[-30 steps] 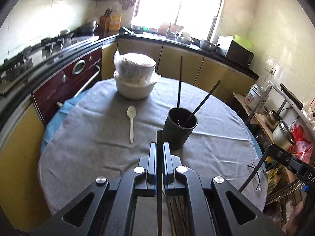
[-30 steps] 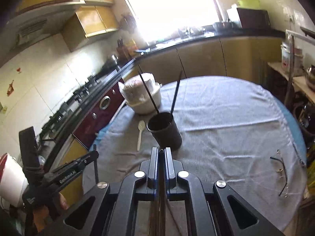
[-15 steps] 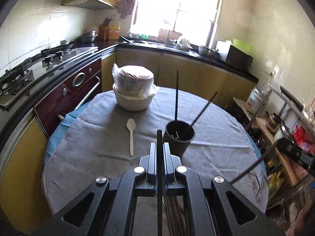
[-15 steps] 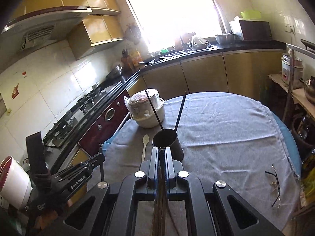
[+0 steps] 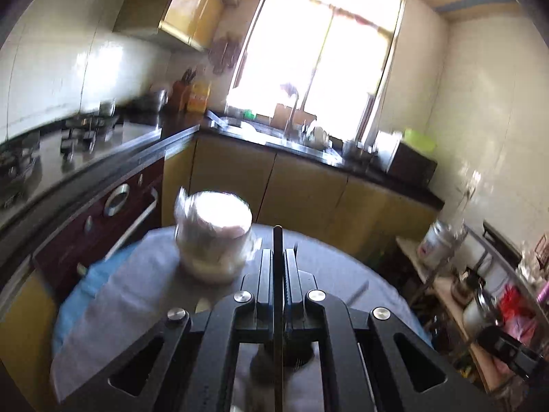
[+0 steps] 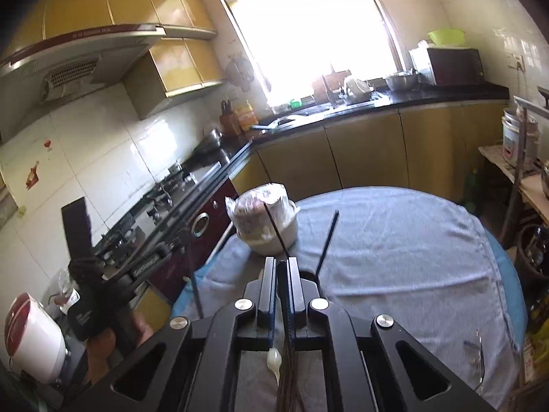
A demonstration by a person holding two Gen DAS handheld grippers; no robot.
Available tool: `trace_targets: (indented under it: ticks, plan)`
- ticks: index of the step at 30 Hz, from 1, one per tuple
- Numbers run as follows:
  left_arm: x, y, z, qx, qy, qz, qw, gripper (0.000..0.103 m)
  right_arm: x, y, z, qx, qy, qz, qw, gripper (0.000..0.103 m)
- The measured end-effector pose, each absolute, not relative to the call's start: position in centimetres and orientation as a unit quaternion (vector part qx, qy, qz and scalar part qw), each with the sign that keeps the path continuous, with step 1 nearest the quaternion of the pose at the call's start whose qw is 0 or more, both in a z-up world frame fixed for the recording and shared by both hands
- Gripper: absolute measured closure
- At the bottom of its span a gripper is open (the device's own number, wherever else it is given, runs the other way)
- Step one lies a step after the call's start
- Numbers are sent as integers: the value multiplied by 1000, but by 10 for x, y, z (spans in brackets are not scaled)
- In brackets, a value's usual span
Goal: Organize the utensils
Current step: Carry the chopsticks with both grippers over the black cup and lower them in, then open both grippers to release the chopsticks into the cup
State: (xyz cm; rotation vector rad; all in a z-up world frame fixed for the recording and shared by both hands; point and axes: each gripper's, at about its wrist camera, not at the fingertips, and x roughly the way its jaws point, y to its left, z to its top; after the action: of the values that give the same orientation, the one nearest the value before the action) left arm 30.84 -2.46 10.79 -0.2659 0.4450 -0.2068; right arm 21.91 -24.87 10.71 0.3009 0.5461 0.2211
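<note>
My left gripper (image 5: 278, 254) is shut on one black chopstick (image 5: 277, 240) that stands up between its fingers, above the round table. The black utensil cup (image 5: 288, 357) shows only partly, under the gripper body. My right gripper (image 6: 282, 262) is shut on a dark chopstick (image 6: 285, 367) that runs back under its body. Two black chopsticks (image 6: 327, 240) lean out of the cup, which my gripper hides in the right wrist view. The white plastic spoon (image 6: 273, 357) lies on the cloth beneath the right gripper. The left gripper also shows in the right wrist view (image 6: 192, 276).
A wrapped stack of white bowls (image 5: 212, 240) stands at the table's far left. Eyeglasses (image 6: 475, 353) lie at the right edge of the grey tablecloth (image 6: 411, 257). Stove and counter run along the left; a shelf with pots (image 5: 473, 295) stands right.
Both grippers have risen and tilted up, so the table sits lower in view and the cup has slipped under the gripper bodies. The left wrist view is blurred by motion.
</note>
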Motion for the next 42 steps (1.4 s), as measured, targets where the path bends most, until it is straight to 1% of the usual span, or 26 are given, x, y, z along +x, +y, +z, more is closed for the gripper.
trace_targets:
  ticks: [3, 7, 12, 17, 21, 27, 33, 36, 37, 39, 40, 41, 42]
  plan:
    - [326, -33, 121, -131, 181, -95, 970, 98, 237, -250, 124, 148, 257, 113, 948, 97]
    - [353, -40, 124, -135, 152, -80, 976, 98, 263, -251, 139, 148, 248, 120, 950, 97]
    - [384, -39, 106, -156, 137, -57, 977, 98, 293, -247, 144, 143, 241, 123, 952, 97]
    - [397, -35, 75, -171, 117, -32, 978, 98, 312, -242, 125, 144, 256, 124, 948, 97]
    - [400, -42, 51, -157, 116, -25, 980, 98, 321, -245, 102, 149, 269, 121, 944, 97]
    - [397, -49, 26, -140, 136, -40, 980, 98, 326, -251, 76, 158, 286, 115, 938, 97]
    - [383, -48, 13, -143, 151, -52, 977, 98, 326, -256, 59, 169, 301, 108, 932, 97]
    - [385, -48, 7, -138, 177, -48, 973, 98, 326, -256, 50, 171, 313, 108, 928, 97]
    - [385, -48, 5, -139, 188, -57, 971, 96, 326, -256, 47, 171, 317, 108, 927, 97]
    - [384, -47, 2, -137, 211, -72, 965, 88, 325, -257, 40, 177, 324, 109, 923, 96]
    - [382, -47, 2, -137, 215, -72, 964, 75, 325, -257, 37, 180, 326, 106, 922, 95]
    - [380, -46, 1, -136, 219, -68, 964, 59, 324, -257, 34, 185, 327, 105, 921, 94]
    - [377, -45, 1, -135, 220, -63, 964, 52, 323, -258, 31, 190, 328, 108, 919, 94]
